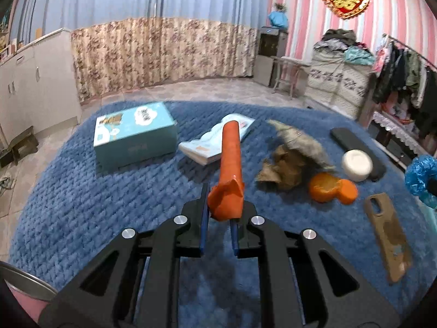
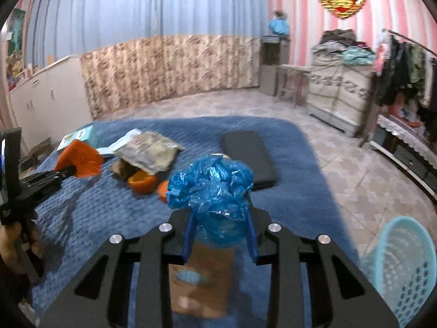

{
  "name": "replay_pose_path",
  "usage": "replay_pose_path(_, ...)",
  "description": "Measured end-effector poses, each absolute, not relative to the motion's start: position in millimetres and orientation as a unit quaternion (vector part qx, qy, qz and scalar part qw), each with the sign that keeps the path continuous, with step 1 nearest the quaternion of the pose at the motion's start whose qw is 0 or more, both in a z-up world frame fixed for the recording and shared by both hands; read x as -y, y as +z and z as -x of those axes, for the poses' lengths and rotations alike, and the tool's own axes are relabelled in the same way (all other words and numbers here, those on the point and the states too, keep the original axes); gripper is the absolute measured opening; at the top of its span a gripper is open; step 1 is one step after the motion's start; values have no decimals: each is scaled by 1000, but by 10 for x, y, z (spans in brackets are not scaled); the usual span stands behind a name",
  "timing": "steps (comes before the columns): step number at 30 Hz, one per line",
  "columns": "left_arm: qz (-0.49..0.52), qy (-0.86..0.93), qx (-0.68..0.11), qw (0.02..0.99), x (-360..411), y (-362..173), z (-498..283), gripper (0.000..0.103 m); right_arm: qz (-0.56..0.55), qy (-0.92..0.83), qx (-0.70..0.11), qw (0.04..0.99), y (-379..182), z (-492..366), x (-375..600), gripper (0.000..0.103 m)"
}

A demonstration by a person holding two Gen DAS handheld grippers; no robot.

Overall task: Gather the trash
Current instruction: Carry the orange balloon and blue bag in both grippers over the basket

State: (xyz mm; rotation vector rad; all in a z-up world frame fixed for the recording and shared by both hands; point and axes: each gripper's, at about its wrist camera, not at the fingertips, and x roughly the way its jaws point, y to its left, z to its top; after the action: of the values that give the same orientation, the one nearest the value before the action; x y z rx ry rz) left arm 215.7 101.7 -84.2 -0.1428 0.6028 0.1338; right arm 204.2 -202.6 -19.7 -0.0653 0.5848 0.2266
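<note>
Both grippers are loaded: the left gripper (image 1: 220, 213) has its jaws pinching a piece of orange plastic trash (image 1: 230, 164), and the right gripper (image 2: 220, 235) has its jaws clamped on a crumpled blue plastic bag (image 2: 210, 191), both held above the blue blanket (image 1: 82, 191). Neither piece is in the light-blue basket (image 2: 404, 268) on the floor at the right yet. Crumpled brown paper (image 1: 286, 164) and an orange peel (image 1: 331, 190) lie uncollected, so I judge the task early to midway.
</note>
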Motion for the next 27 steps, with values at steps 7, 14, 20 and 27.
replay_pose_path(7,24,-4,-254,967,-420,-434,-1873,12,4,24,-271,962,-44,-1640,2937,31)
replay_pose_path(14,19,-86,-247,965,283,-278,-1822,12,-21,-69,-256,964,-22,-1364,3721,31)
replay_pose_path(20,4,-128,-251,960,866,-327,-1817,12,-35,-137,-249,958,-51,-1201,4261,31)
replay_pose_path(27,-7,-192,-253,948,1606,-340,-1855,12,-69,-190,-241,949,-89,-1039,4737,31)
